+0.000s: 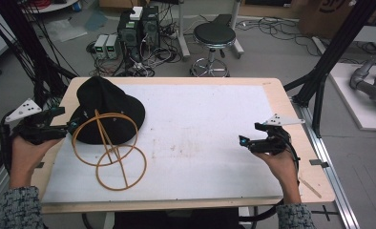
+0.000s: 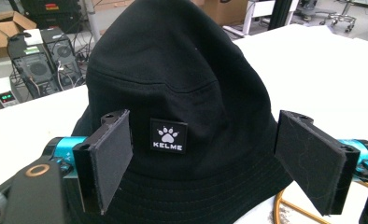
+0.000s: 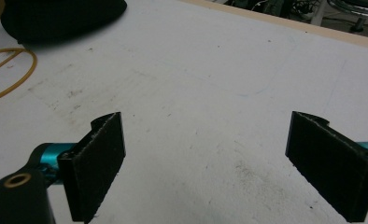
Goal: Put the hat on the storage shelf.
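White sheeting covers most of the wooden tabletop [image 1: 277, 102], and behind it I see a cluttered floor with computer towers [image 1: 139, 26], cables and one round black stool [image 1: 214, 34].

Starting at the left, my left gripper [image 1: 70, 125] sits at the tabletop's left edge with its jaws spread wide, pointed at the black bucket hat [image 1: 105, 107]. In the left gripper view the hat [image 2: 173, 70] looms between the two pads, its small paw-print patch reading KELME [image 2: 168, 136] just beside the left pad; I cannot tell whether either pad touches the cloth. The hat's lower brim is cut off by the bottom of that view.

The hat rests on the left part of the sheet, draped over a tan wire stand [image 1: 110, 150]. I count two rings on that stand, one leaning against the hat's front and one flat on the sheet, joined by crossing rods; whatever part of the stand lies under the hat is hidden from me.

The middle of the sheet carries only faint smudges.

At the right, my right gripper [image 1: 244, 141] hovers near the tabletop's right edge, well apart from the hat, jaws spread with nothing between them. The right gripper view shows scuffed sheet, with the hat's edge [image 3: 60, 18] and a ring's arc [image 3: 14, 70] cut off at the top left corner.
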The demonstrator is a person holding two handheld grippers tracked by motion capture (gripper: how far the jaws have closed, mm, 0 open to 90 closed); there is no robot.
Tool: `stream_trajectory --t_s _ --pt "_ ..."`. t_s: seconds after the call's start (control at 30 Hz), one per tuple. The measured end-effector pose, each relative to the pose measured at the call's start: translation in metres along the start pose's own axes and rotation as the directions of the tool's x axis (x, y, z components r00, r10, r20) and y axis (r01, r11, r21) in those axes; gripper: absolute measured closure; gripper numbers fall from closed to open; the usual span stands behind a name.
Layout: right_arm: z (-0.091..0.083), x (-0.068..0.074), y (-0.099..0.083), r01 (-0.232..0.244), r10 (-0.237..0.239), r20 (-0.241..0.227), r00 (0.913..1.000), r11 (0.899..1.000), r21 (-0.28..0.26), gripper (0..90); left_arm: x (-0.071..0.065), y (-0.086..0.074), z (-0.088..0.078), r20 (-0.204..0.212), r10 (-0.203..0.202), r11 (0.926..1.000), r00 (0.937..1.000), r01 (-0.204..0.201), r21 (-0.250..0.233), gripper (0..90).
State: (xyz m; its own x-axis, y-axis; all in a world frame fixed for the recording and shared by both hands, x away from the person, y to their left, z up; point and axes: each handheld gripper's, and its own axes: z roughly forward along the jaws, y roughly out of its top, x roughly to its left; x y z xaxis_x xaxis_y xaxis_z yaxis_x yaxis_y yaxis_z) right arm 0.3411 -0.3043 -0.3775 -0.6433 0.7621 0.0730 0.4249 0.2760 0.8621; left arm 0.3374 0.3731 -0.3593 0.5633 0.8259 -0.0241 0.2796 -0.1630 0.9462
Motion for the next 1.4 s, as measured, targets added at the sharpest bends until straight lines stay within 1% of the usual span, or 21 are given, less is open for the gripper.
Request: stream_trajectory --t_s 0.17,0.33,0.43,0.47,0.57,0.6,0.7,0.77,0.83,0.93,0.97,1.03,1.1,1.17,1.2,1.33,1.4 --pt "0.001 0.001 0.000 0.002 -0.002 -0.005 1.0000 1.000 0.011 11.7 0.000 0.000 0.000 0.004 0.002 1.0000 1.0000 -0.002 0.003 20.0" --pt "0.001 0.001 0.000 0.001 -0.001 -0.003 1.0000 1.000 0.005 11.7 -0.001 0.001 -0.001 0.006 0.006 1.0000 1.0000 -0.006 -0.003 20.2" --pt "0.001 0.002 -0.001 0.004 -0.004 -0.006 1.0000 1.000 0.014 11.7 0.000 0.003 0.000 0.009 0.009 0.9999 0.9999 -0.008 -0.009 20.9" --pt "0.001 0.003 -0.002 0.002 -0.002 -0.008 1.0000 1.000 0.016 11.7 -0.001 0.005 0.002 0.015 0.007 0.9999 0.9999 -0.007 -0.014 21.0" --pt "0.000 0.003 -0.003 0.004 -0.004 -0.006 1.0000 1.000 0.018 11.7 -0.001 0.008 0.004 0.018 0.013 0.9999 0.9997 -0.013 -0.008 21.2" --pt "-0.001 0.004 -0.005 0.006 -0.006 -0.007 1.0000 1.000 0.020 11.7 -0.002 0.012 0.008 0.032 0.014 0.9999 0.9994 -0.014 -0.007 21.2" --pt "-0.003 0.005 -0.006 0.006 -0.005 -0.005 1.0000 1.000 0.022 11.7 -0.004 0.018 0.013 0.042 0.031 0.9995 0.9986 -0.031 -0.004 21.2" --pt "-0.005 0.005 -0.007 0.009 -0.009 -0.006 0.9999 1.000 0.017 11.7 -0.005 0.022 0.015 0.052 0.054 0.9985 0.9972 -0.054 -0.001 21.5" --pt "-0.006 0.005 -0.009 0.005 -0.005 -0.005 1.0000 1.000 0.018 11.7 -0.004 0.025 0.015 0.054 0.061 0.9979 0.9967 -0.059 -0.026 21.7" --pt "-0.008 0.004 -0.012 0.000 0.000 -0.002 1.0000 1.000 0.022 11.7 -0.001 0.027 0.013 0.044 0.054 0.9966 0.9976 -0.051 -0.065 21.7" --pt "-0.008 0.004 -0.013 -0.001 0.001 -0.002 1.0000 1.000 0.019 11.7 -0.001 0.027 0.013 0.044 0.054 0.9966 0.9976 -0.051 -0.065 21.7" --pt "-0.009 0.004 -0.015 -0.007 0.007 -0.003 1.0000 1.000 0.023 11.7 0.005 0.032 0.011 0.048 0.044 0.9936 0.9979 -0.038 -0.106 21.7" --pt "-0.009 0.005 -0.015 0.004 -0.004 -0.007 1.0000 1.000 0.021 11.7 0.008 0.036 0.011 0.060 0.044 0.9926 0.9972 -0.037 -0.116 21.6" --pt "-0.009 0.006 -0.015 0.006 -0.006 -0.011 0.9999 1.000 0.015 11.7 0.010 0.042 0.012 0.053 0.054 0.9911 0.9971 -0.047 -0.125 21.7" --pt "-0.009 0.007 -0.015 0.005 -0.004 -0.015 0.9999 1.000 0.014 11.7 0.012 0.044 0.013 0.059 0.056 0.9909 0.9967 -0.048 -0.126 21.7" --pt "-0.010 0.007 -0.015 0.003 -0.003 -0.013 0.9999 1.000 0.014 11.7 0.014 0.050 0.018 0.055 0.064 0.9918 0.9964 -0.058 -0.114 21.7" --pt "-0.011 0.007 -0.016 0.004 -0.003 -0.013 0.9999 1.000 0.017 11.7 0.016 0.055 0.023 0.064 0.068 0.9917 0.9956 -0.061 -0.113 21.8"
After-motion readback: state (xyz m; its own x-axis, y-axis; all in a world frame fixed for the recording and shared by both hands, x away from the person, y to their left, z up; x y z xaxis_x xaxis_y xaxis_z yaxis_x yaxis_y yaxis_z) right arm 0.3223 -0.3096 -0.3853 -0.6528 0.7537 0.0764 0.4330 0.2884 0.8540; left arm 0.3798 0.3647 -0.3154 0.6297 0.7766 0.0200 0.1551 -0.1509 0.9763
